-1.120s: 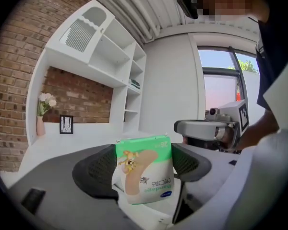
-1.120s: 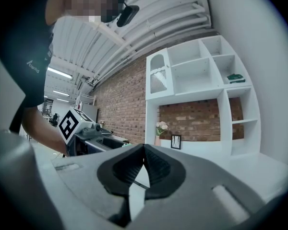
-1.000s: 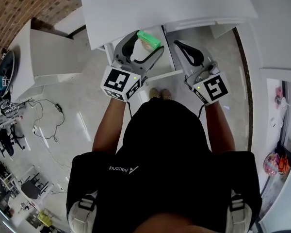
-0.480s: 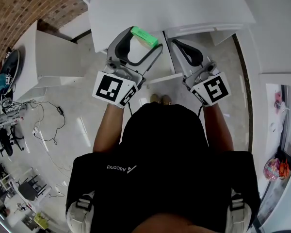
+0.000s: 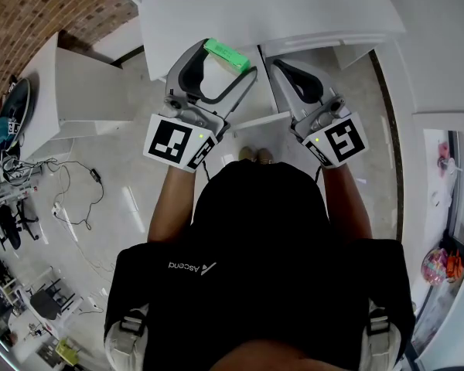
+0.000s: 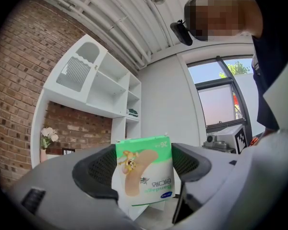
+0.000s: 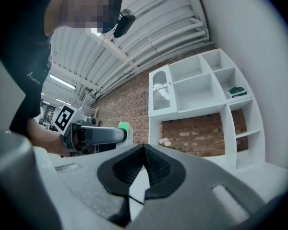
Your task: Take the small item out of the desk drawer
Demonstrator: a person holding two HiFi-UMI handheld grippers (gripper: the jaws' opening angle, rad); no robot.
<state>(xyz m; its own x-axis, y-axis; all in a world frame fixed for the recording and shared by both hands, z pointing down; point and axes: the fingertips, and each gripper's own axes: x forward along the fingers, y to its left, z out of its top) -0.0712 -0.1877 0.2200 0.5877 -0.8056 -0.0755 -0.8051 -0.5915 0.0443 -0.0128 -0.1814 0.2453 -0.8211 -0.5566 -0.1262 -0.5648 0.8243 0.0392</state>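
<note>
Nearest us, the drawer [image 5: 255, 122] hangs open, and above its right side the right gripper [image 5: 283, 68] has its jaws pressed together on nothing. Just beyond, the left gripper [image 5: 230, 64] has its jaws pinching the green plaster box [image 6: 145, 174], which over the last second we have raised out of the drawer to the near edge of the white counter [image 5: 271, 10]. We judge the taking-out as good as done, with only setting the box down left.
</note>
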